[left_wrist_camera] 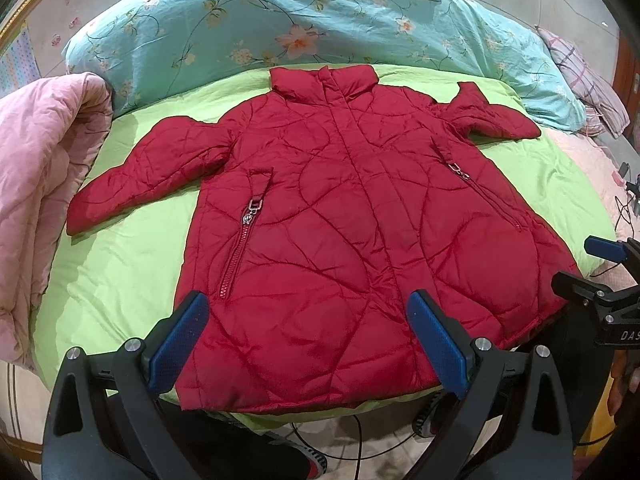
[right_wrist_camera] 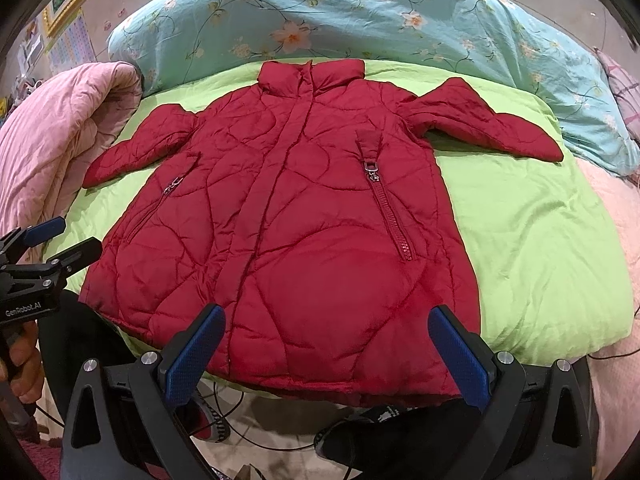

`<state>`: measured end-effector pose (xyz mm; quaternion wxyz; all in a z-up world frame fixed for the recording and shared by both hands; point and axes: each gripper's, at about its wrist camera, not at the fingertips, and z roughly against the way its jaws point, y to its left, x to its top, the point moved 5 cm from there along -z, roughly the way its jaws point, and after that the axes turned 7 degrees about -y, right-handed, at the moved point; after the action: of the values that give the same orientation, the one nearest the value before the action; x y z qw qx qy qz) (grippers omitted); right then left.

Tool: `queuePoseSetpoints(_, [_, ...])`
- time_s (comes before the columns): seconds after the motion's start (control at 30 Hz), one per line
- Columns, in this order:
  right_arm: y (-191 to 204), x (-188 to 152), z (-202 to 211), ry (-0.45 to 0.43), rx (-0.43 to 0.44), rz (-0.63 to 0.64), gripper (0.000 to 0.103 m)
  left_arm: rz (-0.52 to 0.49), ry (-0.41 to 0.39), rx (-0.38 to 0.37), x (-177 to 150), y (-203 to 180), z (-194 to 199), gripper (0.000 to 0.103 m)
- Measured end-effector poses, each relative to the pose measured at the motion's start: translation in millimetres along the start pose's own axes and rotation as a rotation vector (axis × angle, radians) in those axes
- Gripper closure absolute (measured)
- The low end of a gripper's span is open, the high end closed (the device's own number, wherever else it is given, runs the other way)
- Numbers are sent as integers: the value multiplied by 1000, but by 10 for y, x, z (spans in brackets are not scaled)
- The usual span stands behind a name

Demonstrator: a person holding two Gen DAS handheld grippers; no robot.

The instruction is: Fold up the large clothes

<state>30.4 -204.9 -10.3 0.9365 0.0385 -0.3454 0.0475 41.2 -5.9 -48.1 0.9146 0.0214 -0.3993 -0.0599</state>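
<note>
A red quilted jacket (left_wrist_camera: 332, 216) lies flat, front up, on a lime green sheet (left_wrist_camera: 120, 264), collar far, hem near, both sleeves spread out. It also shows in the right wrist view (right_wrist_camera: 304, 216). My left gripper (left_wrist_camera: 308, 312) is open and empty, hovering over the hem's left half. My right gripper (right_wrist_camera: 326, 326) is open and empty over the hem's right half. The right gripper also shows at the left view's right edge (left_wrist_camera: 592, 264); the left gripper shows at the right view's left edge (right_wrist_camera: 68, 240).
A pink quilt (left_wrist_camera: 44, 184) is bunched at the left. A turquoise floral duvet (left_wrist_camera: 288, 24) lies behind the collar. A plaid pillow (left_wrist_camera: 584, 76) sits at the far right. Cables and shoes (right_wrist_camera: 216, 424) lie on the floor below the bed's near edge.
</note>
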Motion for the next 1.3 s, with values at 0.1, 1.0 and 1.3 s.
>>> queuePoseSetpoints(0.1, [1,2,1,3,-1,-2,1,2,3,-3,11,4,-13,3])
queuePoseSetpoints(1.0, [-96,189,-105,-12,1,14,1,68,80,-70,72,9,-225,3])
queuePoseSetpoints(1.3, [-375,415,-231,-34,-4,-42,1,71,64,-45,167,71,-431,3])
